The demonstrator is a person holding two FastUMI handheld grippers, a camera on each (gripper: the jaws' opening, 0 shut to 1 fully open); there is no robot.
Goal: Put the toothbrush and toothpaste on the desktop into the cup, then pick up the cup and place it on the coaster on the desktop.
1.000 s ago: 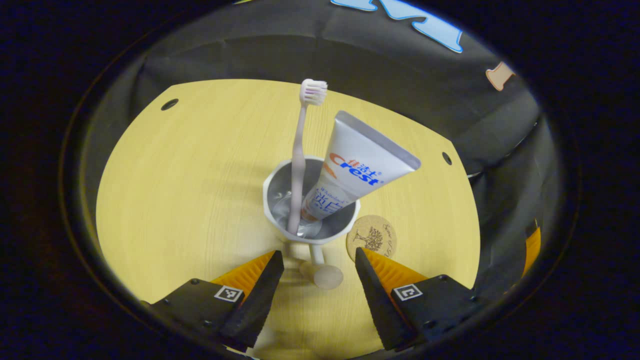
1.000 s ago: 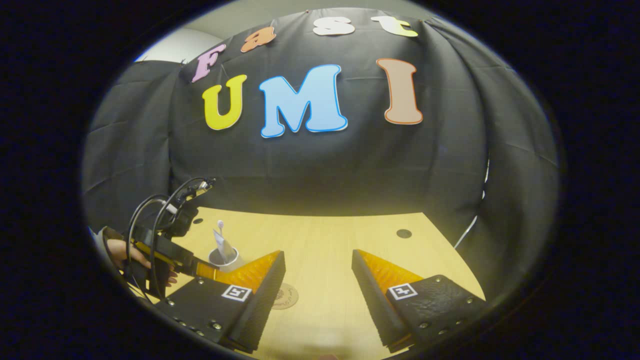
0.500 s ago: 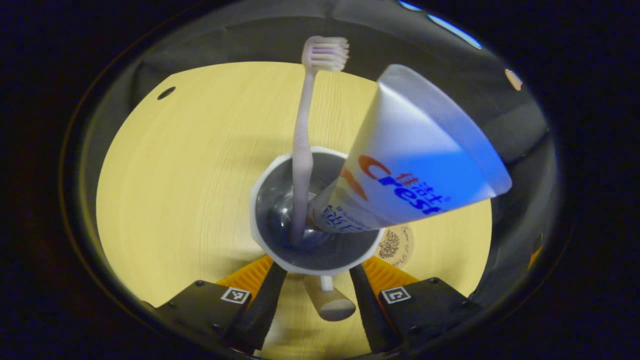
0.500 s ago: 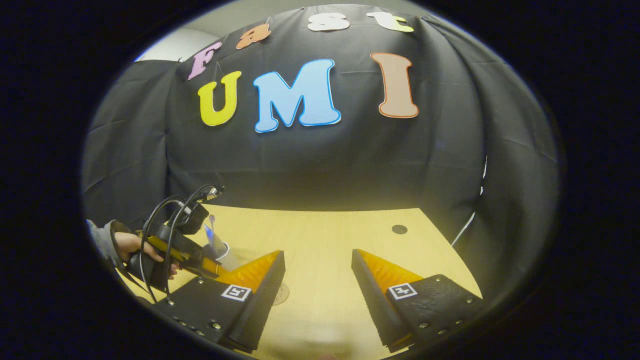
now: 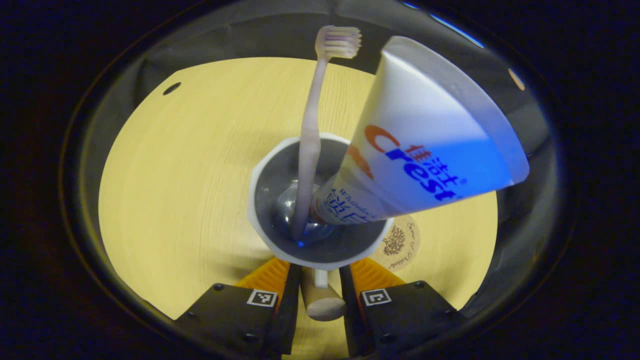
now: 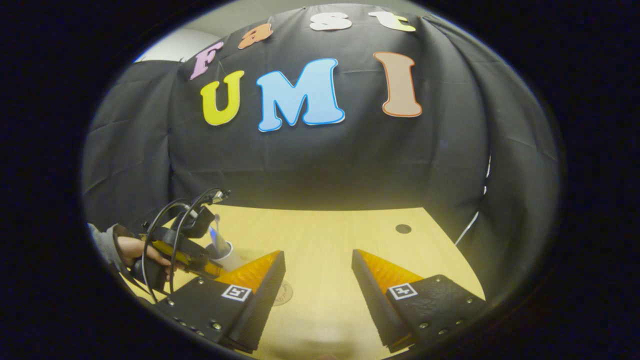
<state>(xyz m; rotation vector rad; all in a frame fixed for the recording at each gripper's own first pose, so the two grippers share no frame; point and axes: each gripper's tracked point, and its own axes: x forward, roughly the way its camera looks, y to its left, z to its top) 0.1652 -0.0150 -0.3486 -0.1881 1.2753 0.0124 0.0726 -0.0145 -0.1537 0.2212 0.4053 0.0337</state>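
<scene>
A white cup [image 5: 270,175] with a grey inside stands close in the left gripper view. A pale toothbrush [image 5: 310,145] stands upright in it, and a white and blue toothpaste tube [image 5: 425,140] leans out to the right. The cup's wooden handle [image 5: 322,305] sticks out toward me, and my left gripper [image 5: 320,272] is shut on it. The round coaster [image 5: 402,242] lies just right of the cup, partly hidden by it. In the right gripper view my right gripper [image 6: 317,260] hangs open above the desktop, with nothing between its fingers. The cup [image 6: 227,255] and coaster [image 6: 284,294] sit at its left.
The pale wooden desktop [image 5: 175,175] has small round holes [image 5: 171,88] near its far corners. Black cloth walls close it in at the back and the right. A hand [image 6: 132,247] holds the left gripper at the far left of the right gripper view.
My left gripper moved in on the cup and its fingers went from wide open to shut on the handle. The right gripper stayed open and almost still.
</scene>
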